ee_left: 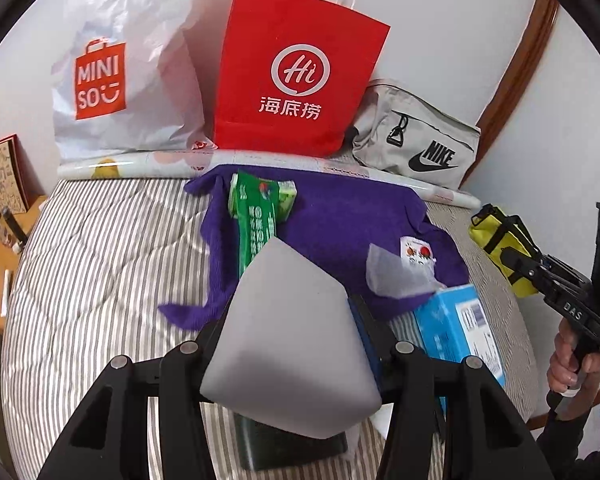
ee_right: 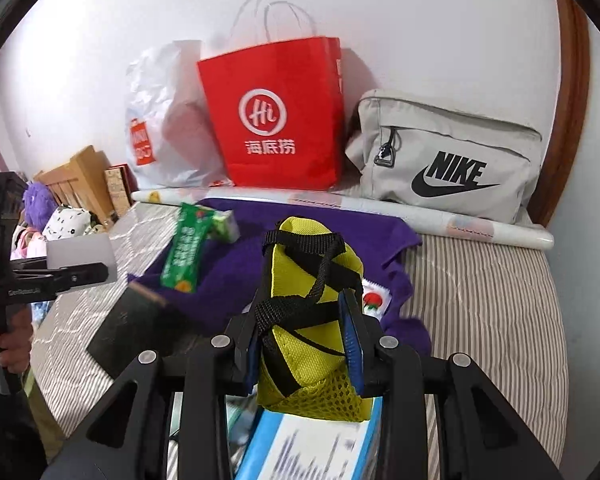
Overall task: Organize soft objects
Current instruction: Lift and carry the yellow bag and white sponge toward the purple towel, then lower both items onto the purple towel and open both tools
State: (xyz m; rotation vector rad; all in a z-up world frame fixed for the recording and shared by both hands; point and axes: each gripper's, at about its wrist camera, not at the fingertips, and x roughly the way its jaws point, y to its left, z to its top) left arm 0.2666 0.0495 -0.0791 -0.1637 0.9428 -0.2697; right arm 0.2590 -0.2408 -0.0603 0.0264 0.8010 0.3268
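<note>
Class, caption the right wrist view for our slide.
Right gripper clamps a yellow pouch above a purple cloth.

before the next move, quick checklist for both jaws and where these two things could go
1. Left gripper jaws closed on the grey pad: ok.
2. Right gripper jaws closed on the yellow pouch: ok.
3. Pouch's black straps clear of the jaws: not ok, one strap crosses in front of a pad.
4. Both held items lifted off the striped bedding: ok.
5. Red paper bag upright against the wall: ok; whether its mouth is open, cannot tell.
6. Grey Nike bag zipper open: cannot tell.
</note>
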